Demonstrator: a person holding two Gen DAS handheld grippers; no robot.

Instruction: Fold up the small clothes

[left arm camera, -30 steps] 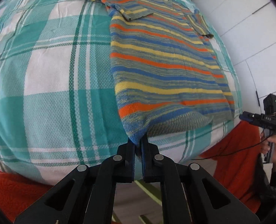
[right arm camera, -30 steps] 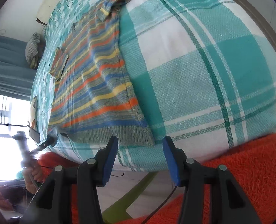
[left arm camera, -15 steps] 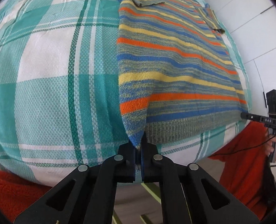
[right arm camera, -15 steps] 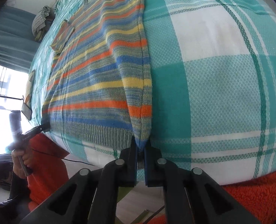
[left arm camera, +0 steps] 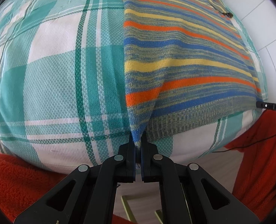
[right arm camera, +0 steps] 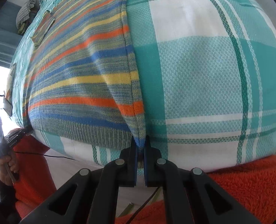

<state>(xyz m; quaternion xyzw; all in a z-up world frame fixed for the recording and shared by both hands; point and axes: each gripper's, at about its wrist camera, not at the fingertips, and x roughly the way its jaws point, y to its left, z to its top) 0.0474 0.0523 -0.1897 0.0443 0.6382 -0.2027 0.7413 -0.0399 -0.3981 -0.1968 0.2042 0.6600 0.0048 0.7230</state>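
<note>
Striped knit shirt (left arm camera: 184,65) spread flat on a bed's teal plaid sheet (left arm camera: 53,74), left gripper (left arm camera: 138,145) with jaws clamped on one bottom hem corner, right gripper (right arm camera: 140,145) with jaws clamped on the other hem corner, both corners pinched into small peaks.

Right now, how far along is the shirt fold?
Done: striped shirt lies spread flat on the checked bedcover, sleeves out. In hand: left gripper is shut on one bottom hem corner and right gripper is shut on the other, each corner pulled into a peak. Left: no fold is made yet; hem has to be carried toward the collar, then sleeves and sides folded in.
</note>
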